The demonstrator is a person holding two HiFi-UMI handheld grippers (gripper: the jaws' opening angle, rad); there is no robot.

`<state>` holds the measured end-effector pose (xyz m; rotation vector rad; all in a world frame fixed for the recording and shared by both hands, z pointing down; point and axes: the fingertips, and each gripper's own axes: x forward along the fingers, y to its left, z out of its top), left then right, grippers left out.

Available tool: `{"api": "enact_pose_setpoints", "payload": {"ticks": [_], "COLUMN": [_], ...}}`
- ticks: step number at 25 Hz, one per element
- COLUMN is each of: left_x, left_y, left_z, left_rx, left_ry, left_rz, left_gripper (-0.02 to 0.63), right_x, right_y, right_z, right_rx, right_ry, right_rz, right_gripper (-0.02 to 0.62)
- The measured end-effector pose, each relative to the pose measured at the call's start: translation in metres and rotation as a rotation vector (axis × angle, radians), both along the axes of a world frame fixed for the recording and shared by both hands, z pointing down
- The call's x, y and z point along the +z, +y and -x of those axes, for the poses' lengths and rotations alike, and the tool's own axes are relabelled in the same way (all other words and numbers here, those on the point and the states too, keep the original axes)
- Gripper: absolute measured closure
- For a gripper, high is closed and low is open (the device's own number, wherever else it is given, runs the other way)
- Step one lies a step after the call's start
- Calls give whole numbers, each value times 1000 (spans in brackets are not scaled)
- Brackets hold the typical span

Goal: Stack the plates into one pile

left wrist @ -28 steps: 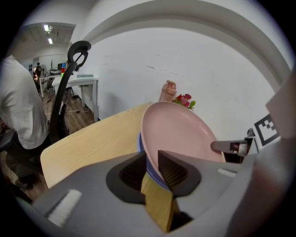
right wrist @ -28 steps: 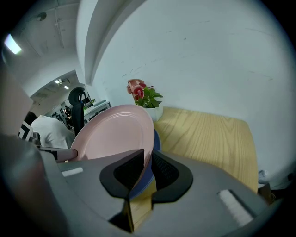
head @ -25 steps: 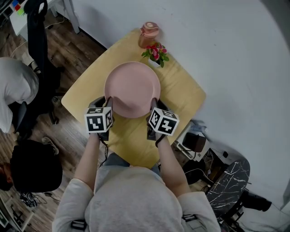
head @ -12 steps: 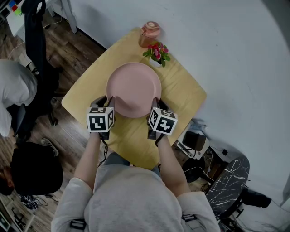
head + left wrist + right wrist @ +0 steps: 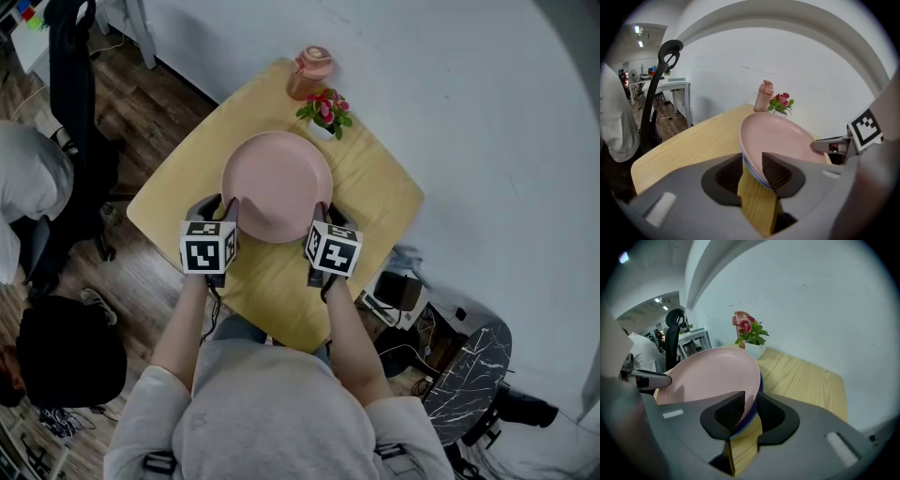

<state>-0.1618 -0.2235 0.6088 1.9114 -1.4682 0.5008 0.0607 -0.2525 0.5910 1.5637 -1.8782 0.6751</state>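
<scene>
The pink plate (image 5: 277, 186) lies flat in the middle of the yellow wooden bench (image 5: 375, 192), near a little pot of red flowers (image 5: 323, 111) and a pink bottle (image 5: 307, 70) at the far corner. From the head view it looks like just one plate. The two gripper views look in from the side and show more: a plate with a blue rim (image 5: 761, 383) lies right under the pink one. The left gripper (image 5: 223, 208) is at the plate's left edge. Its jaws have just been opening, and the rim sits loose between them, with bare wood showing beside one jaw. The right gripper (image 5: 323, 214) is at the right edge. Its jaws are clenched on the rim, one on top of the pink plate and one under the blue rim. The head view shows only the marker cubes, not the jaws.
</scene>
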Motion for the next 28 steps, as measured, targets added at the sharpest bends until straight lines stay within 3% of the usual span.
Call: {"api": "enact_pose_setpoints", "payload": {"ticks": [5,10,12,14,16,18,28], "left_x": [-2,-9,-17,-27,-39,-51,-118], "left_y": [1,8,10,13,16,20,55], "left_z": [1,10,14,15,17,18,15], "left_rx": [5,-43,-61,-77,-96,-114,-161], "left_ry": [16,-34,-46,-44,-48,-61,-116], "left_rz": [-10,-47,-77,-111,-149,-183,-357], "left_gripper": [428,428,431,474,501,542,548], "right_x": [-3,-18,-25,-35,-45,-56,-119], "right_y": [3,4,7,11,14,16,40], "right_z": [1,9,16,22,26,30,28], "right_rx": [-34,-58,-85,-114,-141,-172,-259], "right_ry": [35,-5,-50,-88,-105,-115,-148], "right_rz": [-23,-88,-109,-136,-165,-191,-346], "right_gripper": [523,523,525,536,592,592,592]}}
